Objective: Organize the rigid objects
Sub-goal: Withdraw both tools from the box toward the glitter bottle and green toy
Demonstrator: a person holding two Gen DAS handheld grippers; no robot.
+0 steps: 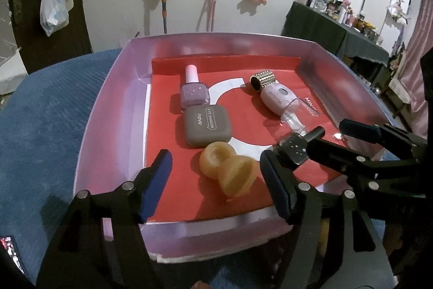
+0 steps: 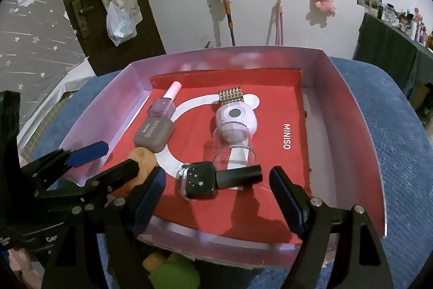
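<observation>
A shallow pink box with a red liner holds a lilac nail polish bottle, a grey eye shadow compact, an orange spool-shaped piece, a lilac device with a gold studded cap and a black nail polish bottle lying on its side. My left gripper is open over the box's near edge. The orange piece lies between its pads, touching neither. My right gripper is open around the black bottle, with gaps on both sides.
The box rests on a blue textured cushion. A green and yellow toy lies below the box's near wall. Plush toys hang on the white wall behind. A dark, cluttered table stands far right, and a dark door at the left.
</observation>
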